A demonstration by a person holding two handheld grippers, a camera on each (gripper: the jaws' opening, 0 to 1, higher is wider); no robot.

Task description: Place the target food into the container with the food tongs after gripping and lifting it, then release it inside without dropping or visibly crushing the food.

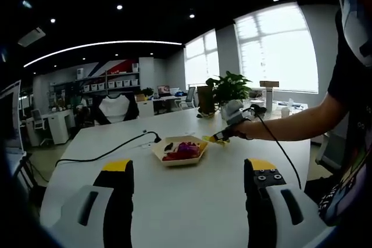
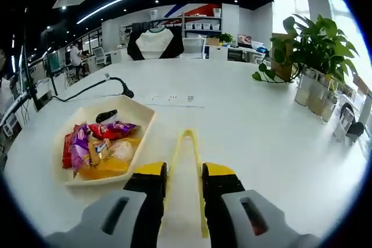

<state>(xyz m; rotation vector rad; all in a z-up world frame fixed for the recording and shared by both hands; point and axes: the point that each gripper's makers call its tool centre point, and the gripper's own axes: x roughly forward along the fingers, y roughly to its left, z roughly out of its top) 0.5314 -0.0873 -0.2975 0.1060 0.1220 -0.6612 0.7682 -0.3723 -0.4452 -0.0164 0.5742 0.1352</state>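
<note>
Two jaws of right hand-held gripper (image 2: 183,185) pinching yellow plastic food tongs (image 2: 188,161) near the hinge end. Long axis of tongs along the jaws, the two thin arms meeting at a narrow tip pointing away over the white smooth desk (image 2: 250,120). Just beside, on the left: shallow beige angular container (image 2: 142,121) with shiny wrapped snacks (image 2: 96,146), red, purple and orange. Left hand-held gripper (image 1: 189,185) spread wide, holding nothing, above the desk.
</note>
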